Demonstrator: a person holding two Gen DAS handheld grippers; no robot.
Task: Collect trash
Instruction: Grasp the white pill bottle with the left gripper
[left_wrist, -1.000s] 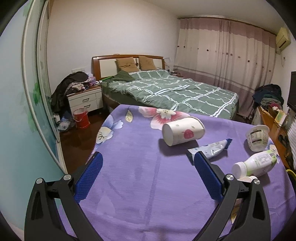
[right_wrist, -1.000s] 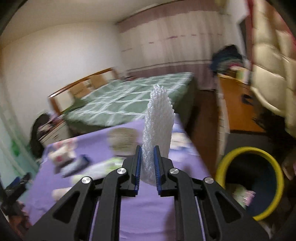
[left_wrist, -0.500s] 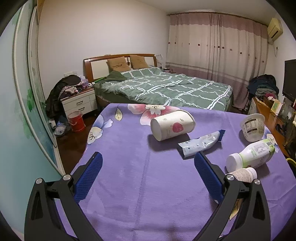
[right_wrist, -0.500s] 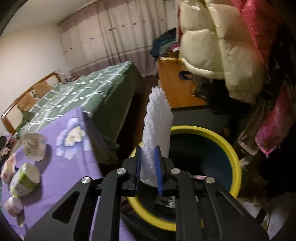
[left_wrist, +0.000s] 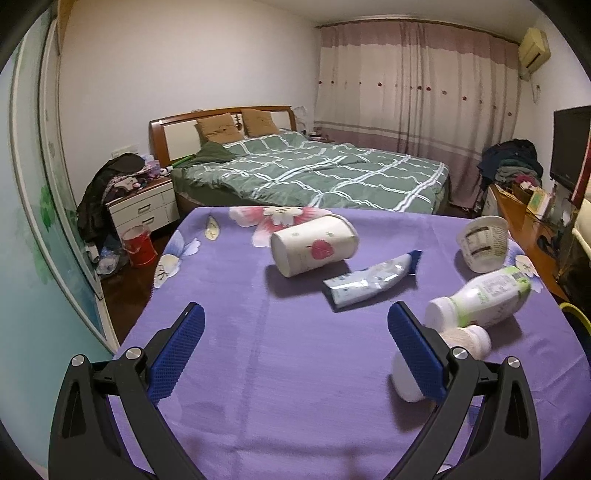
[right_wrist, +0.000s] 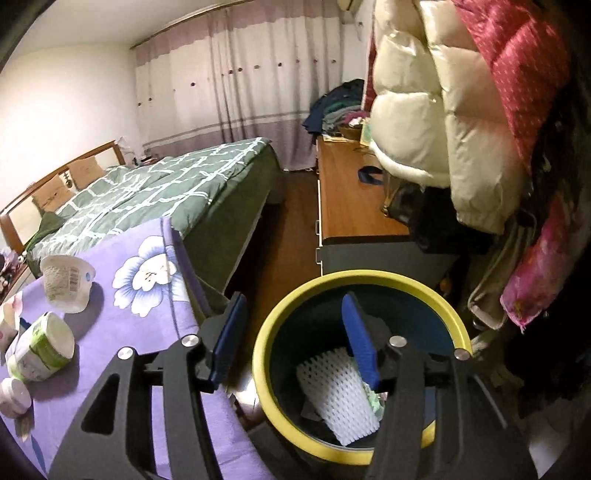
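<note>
- Both jaws are wide open and hold nothing.
- The right gripper (right_wrist: 293, 339) hangs over the yellow bin (right_wrist: 373, 280), which stands on the floor beside the surface (right_wrist: 155, 314).
- A white foam net (right_wrist: 332, 395) lies inside the bin.
- The left gripper (left_wrist: 295, 345) is above the purple cloth (left_wrist: 277, 369).
- On the cloth lie a paper cup (left_wrist: 314, 245) on its side, a flat wrapper (left_wrist: 369, 284), a white tub (left_wrist: 482, 242), a green and white bottle (left_wrist: 480, 301) and a small white bottle (left_wrist: 469, 339).
</note>
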